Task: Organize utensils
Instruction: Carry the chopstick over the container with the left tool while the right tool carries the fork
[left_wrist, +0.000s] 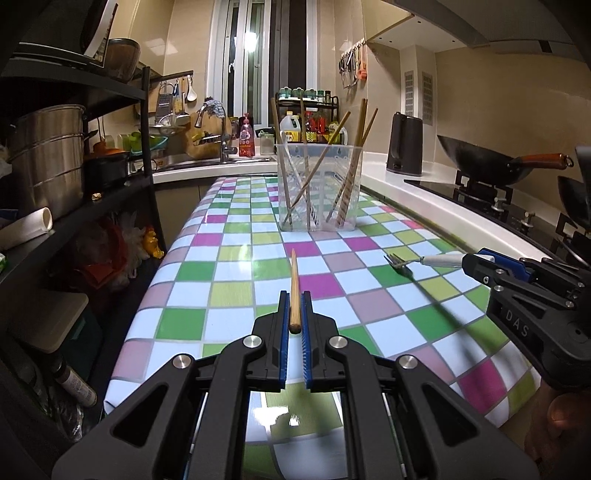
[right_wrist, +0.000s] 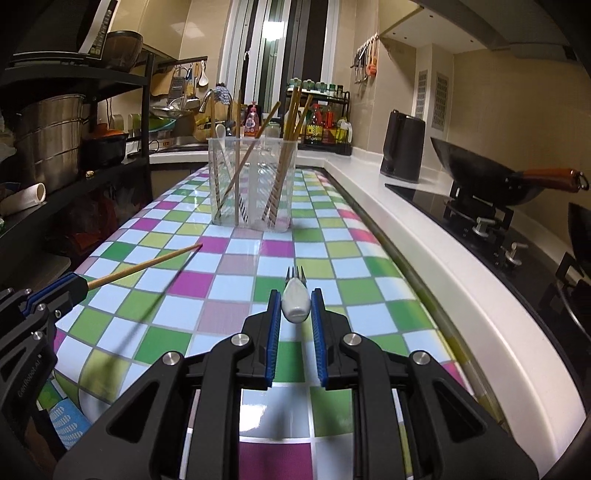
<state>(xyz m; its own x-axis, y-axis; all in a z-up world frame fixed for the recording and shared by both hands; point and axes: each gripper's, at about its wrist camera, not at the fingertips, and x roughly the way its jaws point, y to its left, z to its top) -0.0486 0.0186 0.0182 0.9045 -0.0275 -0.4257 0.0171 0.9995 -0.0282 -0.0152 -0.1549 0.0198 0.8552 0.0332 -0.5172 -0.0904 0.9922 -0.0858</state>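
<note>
**Wood in one claw, steel in the other: both loads ready for the holder**

Wooden and thin, the single brown chopstick (left_wrist: 294, 286) sits pinched between the blue pads of your left gripper (left_wrist: 294, 306), its tip pointing far down the table. Your right gripper (right_wrist: 294, 306) is clamped on the white handle of the small metal fork (right_wrist: 295, 295), tines forward. Both utensils look lifted clear of the checked pastel tablecloth (left_wrist: 229, 266).

You appear to be mid-carry, with the drop still to come. The clear plastic utensil holder (left_wrist: 319, 186) stands at the far end of the table, well apart from both grippers, already holding several chopsticks that lean at angles.

The next move likely calls for raising each utensil above the rim and tipping it toward upright before release. Those leaning sticks crowd the opening and could deflect the incoming piece, so pick a gap.

To the right, the black kettle (left_wrist: 404, 144) and the dark wok (left_wrist: 480, 160) sit on the white counter, outside your path.
</note>
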